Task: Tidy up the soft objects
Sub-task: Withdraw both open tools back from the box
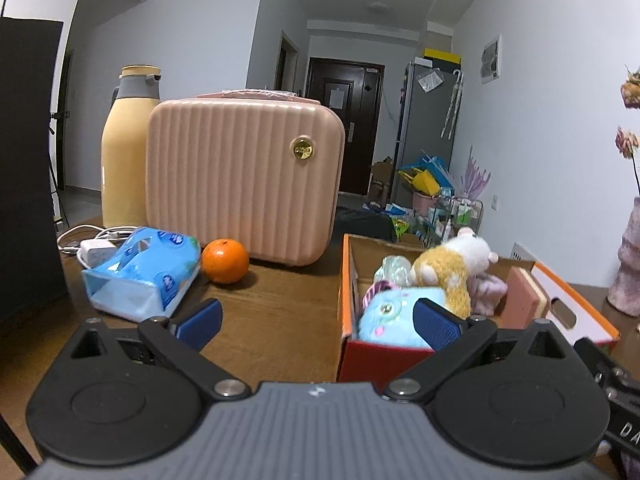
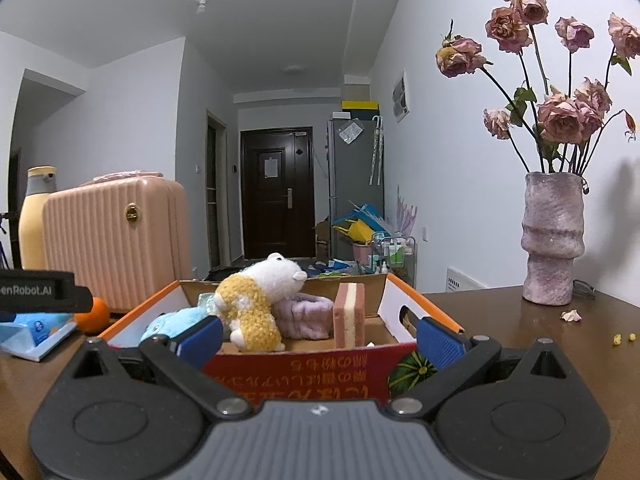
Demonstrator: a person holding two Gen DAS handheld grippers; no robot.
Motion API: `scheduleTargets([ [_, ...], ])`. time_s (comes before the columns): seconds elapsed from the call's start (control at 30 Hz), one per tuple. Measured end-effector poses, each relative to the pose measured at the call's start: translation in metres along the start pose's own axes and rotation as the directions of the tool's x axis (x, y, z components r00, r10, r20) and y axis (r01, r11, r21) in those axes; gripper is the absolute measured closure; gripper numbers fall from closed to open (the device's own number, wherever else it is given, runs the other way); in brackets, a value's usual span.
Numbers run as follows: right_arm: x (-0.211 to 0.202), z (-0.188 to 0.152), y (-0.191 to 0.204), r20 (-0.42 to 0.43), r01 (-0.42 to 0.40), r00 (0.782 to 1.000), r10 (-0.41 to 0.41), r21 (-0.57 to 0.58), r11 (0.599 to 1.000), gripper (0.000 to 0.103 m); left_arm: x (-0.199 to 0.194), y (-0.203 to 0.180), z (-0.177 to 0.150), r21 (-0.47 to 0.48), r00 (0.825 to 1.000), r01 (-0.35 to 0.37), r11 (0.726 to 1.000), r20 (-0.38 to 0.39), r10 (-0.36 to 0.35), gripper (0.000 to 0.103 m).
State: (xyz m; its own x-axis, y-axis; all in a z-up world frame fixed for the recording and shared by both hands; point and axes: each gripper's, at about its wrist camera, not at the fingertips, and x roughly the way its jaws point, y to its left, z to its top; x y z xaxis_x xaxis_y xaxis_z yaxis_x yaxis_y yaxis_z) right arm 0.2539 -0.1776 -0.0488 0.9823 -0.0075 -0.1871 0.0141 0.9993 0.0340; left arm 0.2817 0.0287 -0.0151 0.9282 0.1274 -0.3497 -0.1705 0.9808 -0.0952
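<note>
Orange-edged and red-fronted, the cardboard box [image 2: 304, 372] is seen standing open on the brown table [image 1: 280, 312], and everything else is placed here in relation to it. Inside the box the soft things are gathered: a yellow-and-white plush toy [image 2: 256, 304] is propped near the middle, a light blue plush toy [image 1: 396, 312] is lodged in the near left corner, a pale purple fabric piece [image 2: 304, 316] is tucked behind and to the right of the yellow toy, and a pink-and-cream sponge [image 2: 349, 314] is stood on edge further right. A crinkled clear wrapper [image 1: 392, 270] is glimpsed at the back left of the box. To the left of the box an orange [image 1: 225, 261] is found on the table, with a blue tissue pack [image 1: 140, 272] beyond it and a white charger with its cable [image 1: 96, 248] further left still. Behind these, a pink ribbed case [image 1: 244, 180] and a cream flask [image 1: 126, 148] are stood upright. To the right of the box a mauve vase [image 2: 554, 240] of dried roses [image 2: 560, 116] is set. The left gripper [image 1: 316, 320] is held released and empty just before the box's near left corner; the right gripper [image 2: 318, 338] is likewise spread wide and empty at the box's near wall.
</note>
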Motion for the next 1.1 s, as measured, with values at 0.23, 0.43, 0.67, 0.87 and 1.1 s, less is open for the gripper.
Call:
scheduleTargets([
  [0.23,-0.017,-0.002,-0.001,0.009,0.001,1.000,-0.001,-0.005,1.000,0.000,-0.021,0.014,-0.011,0.037,1.000,0.003,0.999,-0.022,-0.002,0.000],
  [0.43,-0.027,-0.003,-0.009,0.003,0.015,1.000,-0.015,0.013,1.000,0.000,-0.031,0.027,-0.017,0.041,0.998,0.014,0.999,-0.056,-0.012,0.000],
  [0.67,-0.035,-0.007,-0.013,-0.020,0.001,1.000,0.000,0.009,1.000,0.000,-0.033,0.030,-0.024,0.061,0.996,0.029,0.998,-0.090,-0.024,0.000],
  [0.87,-0.040,-0.009,-0.017,-0.041,0.003,0.999,-0.003,0.008,1.000,0.000,-0.032,0.027,-0.028,0.081,0.994,0.038,0.996,-0.102,-0.030,0.000],
  [1.1,-0.056,-0.013,-0.031,-0.055,0.010,0.998,-0.009,0.018,1.000,0.000,-0.043,0.021,-0.036,0.114,0.994,0.040,0.993,-0.101,-0.029,0.000],
])
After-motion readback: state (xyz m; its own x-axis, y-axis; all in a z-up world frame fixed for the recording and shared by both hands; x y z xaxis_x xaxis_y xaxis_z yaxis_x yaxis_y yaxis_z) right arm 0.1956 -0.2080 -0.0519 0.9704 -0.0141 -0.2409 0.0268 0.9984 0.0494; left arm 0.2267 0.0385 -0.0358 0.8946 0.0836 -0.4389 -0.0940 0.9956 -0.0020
